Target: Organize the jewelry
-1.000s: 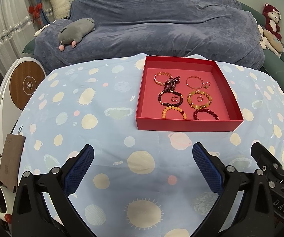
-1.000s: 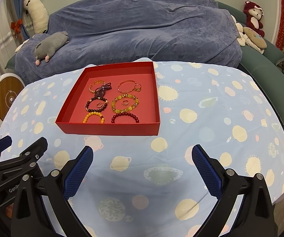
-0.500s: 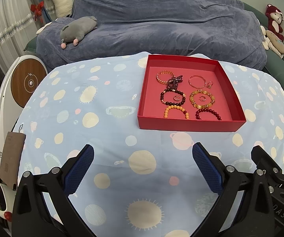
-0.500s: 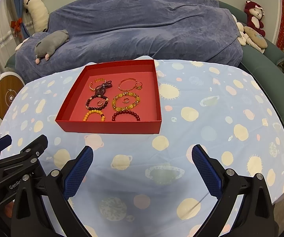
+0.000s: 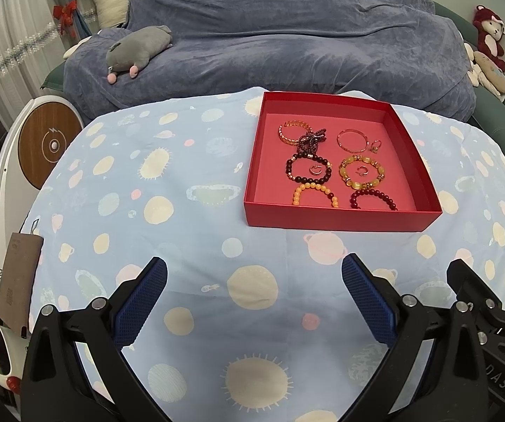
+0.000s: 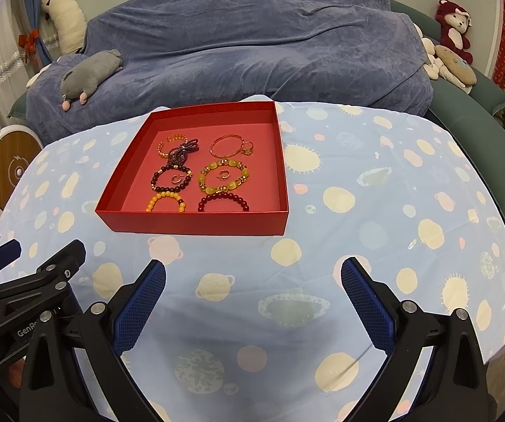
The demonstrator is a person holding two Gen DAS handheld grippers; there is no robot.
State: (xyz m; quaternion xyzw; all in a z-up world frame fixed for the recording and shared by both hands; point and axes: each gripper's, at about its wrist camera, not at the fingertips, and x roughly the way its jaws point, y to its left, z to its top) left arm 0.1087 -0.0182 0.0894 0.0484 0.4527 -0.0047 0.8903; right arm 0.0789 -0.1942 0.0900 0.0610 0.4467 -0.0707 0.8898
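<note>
A red open box sits on the table's blue planet-print cloth. Inside lie several bracelets and rings: an orange bead bracelet, a dark red one, a yellow one, a dark bead one and a thin gold bangle. My left gripper is open and empty, well short of the box. My right gripper is open and empty, also short of the box. Each shows at the edge of the other's view.
A sofa under a blue-grey cover stands behind the table, with a grey plush and other soft toys on it. A white device with a round wooden face stands at the left. The cloth hangs over the table's edges.
Both grippers have drawn back and risen slightly, so the box sits a little farther off in both views. Both stay open and empty.
</note>
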